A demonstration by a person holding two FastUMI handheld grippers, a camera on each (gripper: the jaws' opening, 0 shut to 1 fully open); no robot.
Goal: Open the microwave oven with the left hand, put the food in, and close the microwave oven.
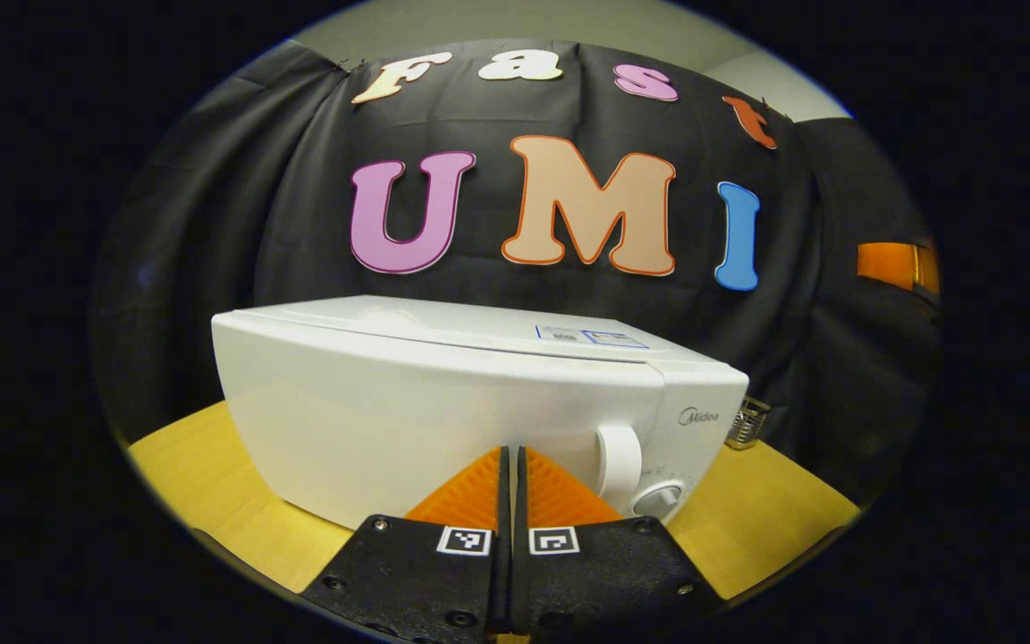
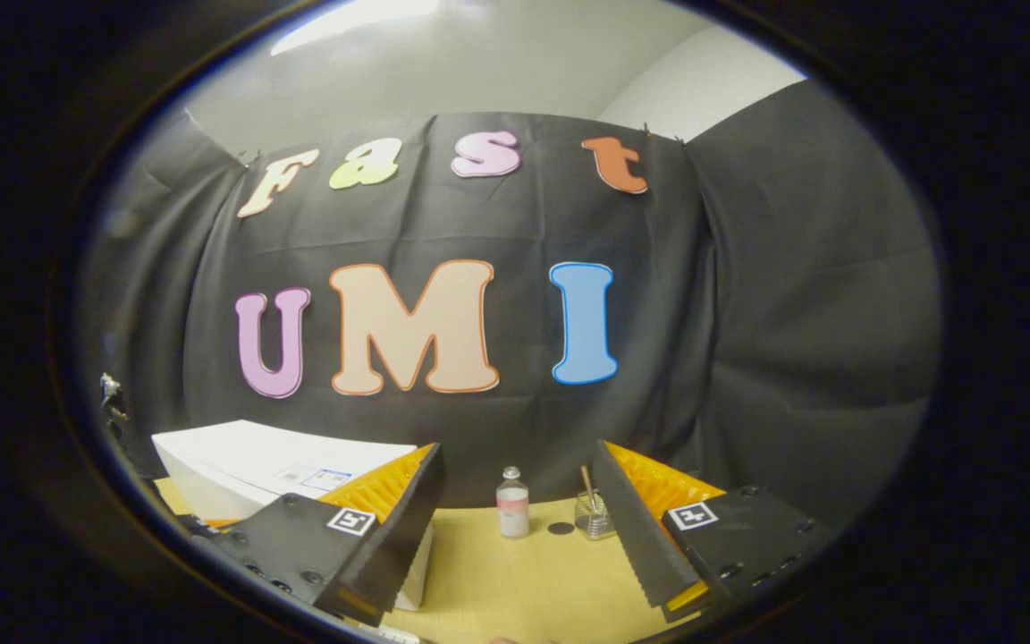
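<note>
Microwave oven (image 1: 443,402) stood shut before the closed left gripper (image 1: 509,483); right gripper (image 2: 519,537), spread open, faced a bottle (image 2: 512,503) and glass jar (image 2: 594,517) on the wooden table (image 2: 515,581).

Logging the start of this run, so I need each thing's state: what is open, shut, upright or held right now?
microwave oven: door shut, standing on the table.
left tongs: shut, empty, pointed at the oven front.
right tongs: open, holding nothing.
small bottle: upright on the table, cap on.
glass jar: upright, a stick standing in it.
</note>
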